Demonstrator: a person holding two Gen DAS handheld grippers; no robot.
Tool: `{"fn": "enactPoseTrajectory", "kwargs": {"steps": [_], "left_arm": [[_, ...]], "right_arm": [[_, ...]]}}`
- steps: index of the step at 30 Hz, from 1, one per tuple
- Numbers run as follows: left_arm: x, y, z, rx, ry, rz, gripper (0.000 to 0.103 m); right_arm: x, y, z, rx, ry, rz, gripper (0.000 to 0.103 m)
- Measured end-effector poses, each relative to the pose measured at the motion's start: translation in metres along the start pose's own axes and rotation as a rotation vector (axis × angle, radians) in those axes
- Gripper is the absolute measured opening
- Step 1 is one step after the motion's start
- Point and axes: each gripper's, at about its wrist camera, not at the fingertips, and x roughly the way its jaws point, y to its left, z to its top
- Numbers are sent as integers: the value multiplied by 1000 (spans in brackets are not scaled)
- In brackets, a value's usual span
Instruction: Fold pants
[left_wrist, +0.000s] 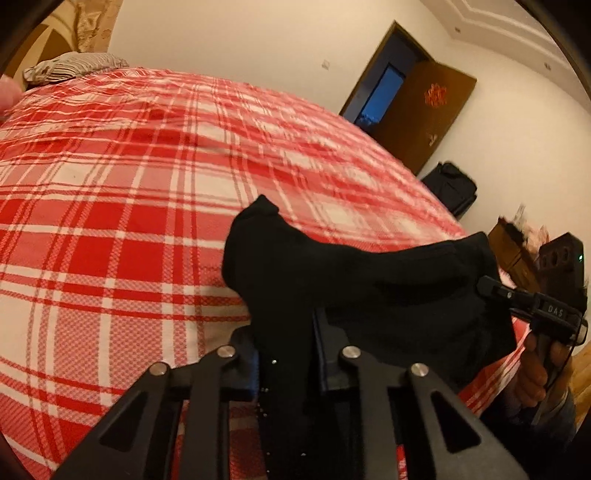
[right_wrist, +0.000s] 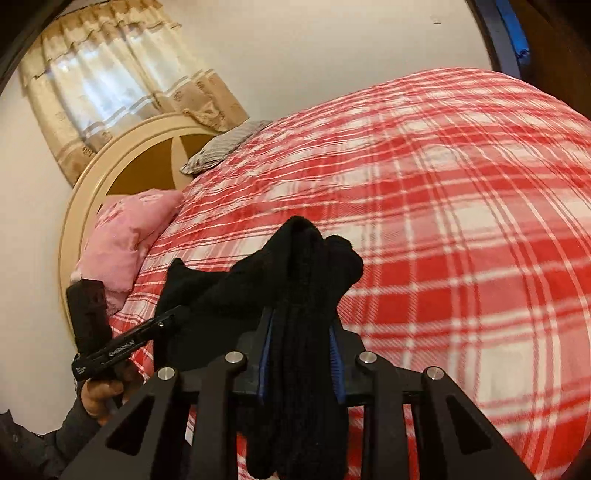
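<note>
Black pants (left_wrist: 369, 288) bunched and lifted off the bed (left_wrist: 110, 221), stretched between two hand-held tools. No box, basket or drawer in sight; only a dark suitcase (left_wrist: 452, 186) standing shut on the floor against the far wall, contents unseen.

Left gripper (left_wrist: 286, 354) clamped on a thick fold of the pants, jaws drawn close with the cloth pressed between the blue-edged pads, a peak of fabric poking up beyond the tips. Right gripper (right_wrist: 301, 350) likewise squeezed onto a gathered wad of the same garment, cloth bulging above the pads and hanging down below them. Seen from the left camera, the right tool's fingertips biting the far corner of the pants, with a hand (left_wrist: 535, 369) wrapped on its handle. Seen from the right camera, the left tool coming in from the lower left, gripped by a hand (right_wrist: 101, 397) in a dark sleeve.

Red and white checked bedspread (right_wrist: 461, 240) wide and flat ahead of both tools, plenty of bare room for laying cloth down. Pink pillow (right_wrist: 129, 236) and striped pillow (right_wrist: 221, 147) up by the round headboard (right_wrist: 110, 162), well apart from the pants. Bed edge close under the right tool on the door side; open brown door (left_wrist: 432, 110) beyond, curtain (right_wrist: 92, 85) on the window behind the headboard.
</note>
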Motion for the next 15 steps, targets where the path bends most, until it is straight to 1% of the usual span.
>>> {"fn": "enactPoseTrajectory", "kwargs": {"steps": [4,7,10,15], "left_arm": [[-22,4,8,-8,-58,11,23],[-41,17,16,-28,-94,33,23],[-58,35,22,-38,-134,95,23],[-92,72,24,-56,-200,233,23]], "right_arm": [[38,23,23,-35,53,62,27],[79,51,42,-77,95,117,27],[110,81,54,-122,116,154,27],[166,127,70,-176,156,206,27]]}}
